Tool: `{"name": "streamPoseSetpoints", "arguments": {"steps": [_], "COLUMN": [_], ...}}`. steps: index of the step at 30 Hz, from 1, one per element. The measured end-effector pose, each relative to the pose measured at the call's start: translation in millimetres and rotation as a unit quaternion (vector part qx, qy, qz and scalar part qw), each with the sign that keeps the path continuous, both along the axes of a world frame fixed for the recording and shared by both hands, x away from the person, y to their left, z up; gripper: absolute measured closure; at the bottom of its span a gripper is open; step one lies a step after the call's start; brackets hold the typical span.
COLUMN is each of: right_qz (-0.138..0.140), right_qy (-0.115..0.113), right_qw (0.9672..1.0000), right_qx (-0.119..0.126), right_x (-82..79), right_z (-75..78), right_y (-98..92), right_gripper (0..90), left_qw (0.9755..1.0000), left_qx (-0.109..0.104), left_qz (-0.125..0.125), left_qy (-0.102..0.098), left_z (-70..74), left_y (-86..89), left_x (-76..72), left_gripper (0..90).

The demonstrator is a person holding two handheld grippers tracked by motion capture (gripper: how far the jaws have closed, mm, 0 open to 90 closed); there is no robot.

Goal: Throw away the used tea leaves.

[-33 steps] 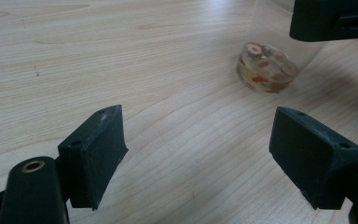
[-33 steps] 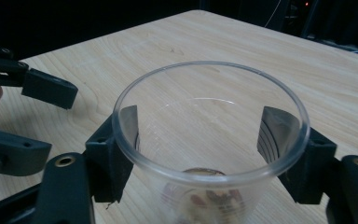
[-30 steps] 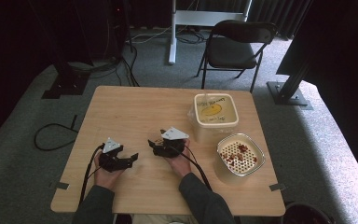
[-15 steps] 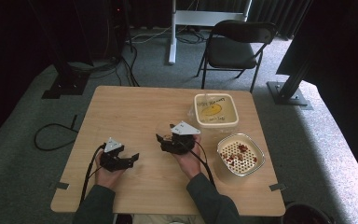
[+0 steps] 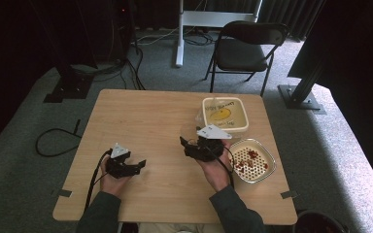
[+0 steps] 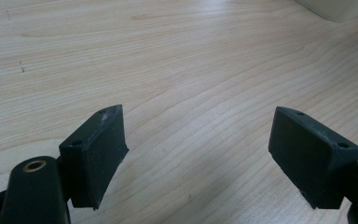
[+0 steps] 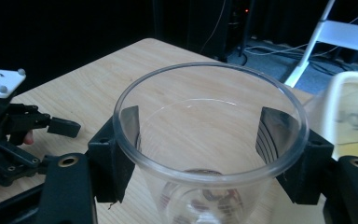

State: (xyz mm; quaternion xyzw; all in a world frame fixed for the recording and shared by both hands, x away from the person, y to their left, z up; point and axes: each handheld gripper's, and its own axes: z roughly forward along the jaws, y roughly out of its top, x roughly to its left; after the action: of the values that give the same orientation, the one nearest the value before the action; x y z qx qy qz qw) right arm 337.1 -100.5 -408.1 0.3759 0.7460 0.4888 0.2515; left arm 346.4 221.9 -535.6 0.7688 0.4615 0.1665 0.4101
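Observation:
A clear plastic cup [image 7: 214,177] stands upright between the jaws of my right gripper [image 7: 205,138], and the pads press on its wall just below the rim. A few reddish bits show through its bottom; I cannot tell if they lie inside it. In the high view my right gripper [image 5: 194,145] is held above the table right of centre, close to the tub. My left gripper [image 5: 137,165] rests at the front left, jaws wide apart. Between the jaws of my left gripper [image 6: 203,149] there is bare wood.
A cream tub [image 5: 226,115] with a yellow label stands at the back right of the wooden table [image 5: 141,116]. In front of it sits a perforated bowl [image 5: 252,160] holding red pieces. A folding chair [image 5: 245,46] stands behind the table.
My right gripper has risen and moved right, toward the tub and the bowl, with the cup in it. The left gripper has stayed where it was.

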Motion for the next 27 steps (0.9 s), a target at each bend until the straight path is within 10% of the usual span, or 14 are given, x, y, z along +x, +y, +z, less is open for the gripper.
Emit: {"name": "streamPoseSetpoints", "arguments": {"steps": [27], "right_qz": [-0.106], "right_qy": [-0.021], "right_qw": [0.9941], "right_qx": [-0.003], "right_x": [-22.1], "right_z": [33.8], "right_y": [-119.2], "right_gripper": [30.5], "left_qw": [0.9999], "left_qx": [0.006], "left_qz": [-0.003], "left_qy": [0.009], "left_z": [-3.4], "left_y": [-1.3], "left_x": [2.7], "left_gripper": [19.6]}}
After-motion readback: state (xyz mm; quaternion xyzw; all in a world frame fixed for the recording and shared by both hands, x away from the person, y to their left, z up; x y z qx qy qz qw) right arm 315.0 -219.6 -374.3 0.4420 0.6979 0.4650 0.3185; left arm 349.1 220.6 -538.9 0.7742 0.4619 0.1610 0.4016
